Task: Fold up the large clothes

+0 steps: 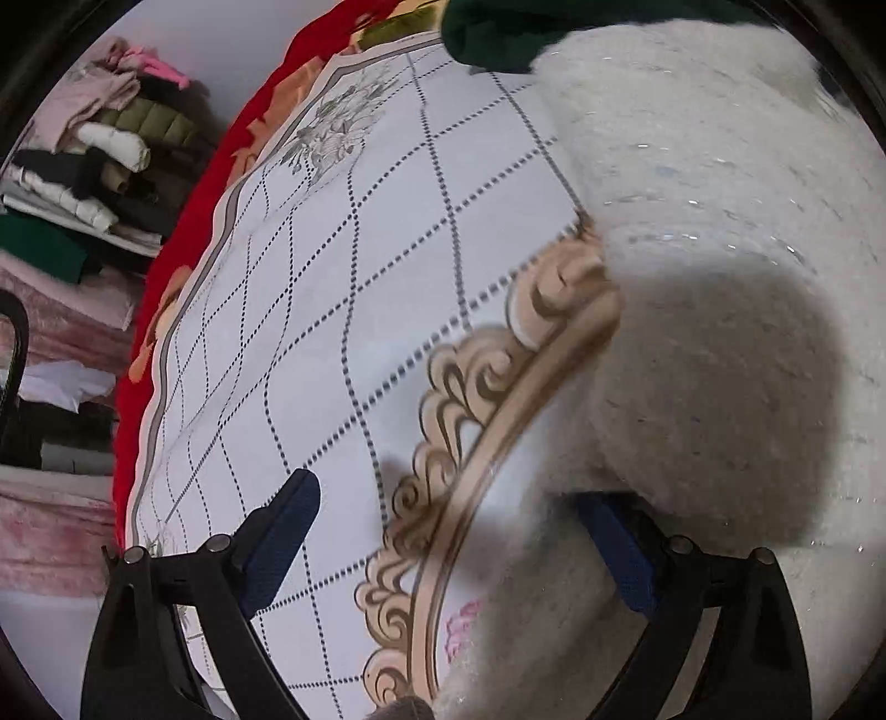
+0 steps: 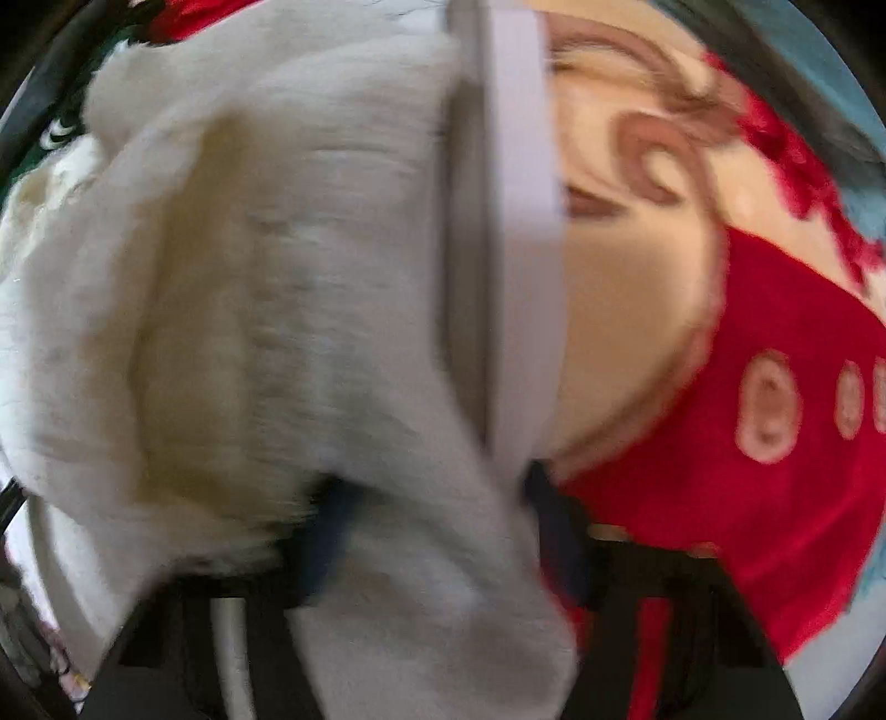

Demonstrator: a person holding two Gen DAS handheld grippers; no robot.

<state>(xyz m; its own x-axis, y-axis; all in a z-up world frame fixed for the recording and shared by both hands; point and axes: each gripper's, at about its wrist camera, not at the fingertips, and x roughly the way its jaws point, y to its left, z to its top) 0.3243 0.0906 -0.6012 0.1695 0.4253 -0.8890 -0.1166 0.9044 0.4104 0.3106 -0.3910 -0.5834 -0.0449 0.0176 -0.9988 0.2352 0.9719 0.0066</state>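
A fluffy white knit garment (image 1: 720, 249) lies on the patterned table top (image 1: 354, 310) and fills the right of the left wrist view. My left gripper (image 1: 448, 531) is open; its left finger (image 1: 282, 531) hangs over bare table and its right finger (image 1: 620, 554) is partly under the garment's edge. In the blurred right wrist view the same white garment (image 2: 249, 304) drapes between and over my right gripper (image 2: 437, 531), whose blue-padded fingers (image 2: 332, 526) stand close on either side of the cloth.
A dark green garment (image 1: 493, 27) lies at the table's far edge. A red blanket (image 1: 183, 238) hangs along the table's left side, also red in the right wrist view (image 2: 775, 443). Stacked folded clothes (image 1: 83, 183) fill shelves at left. The white table edge (image 2: 520, 221) crosses the right wrist view.
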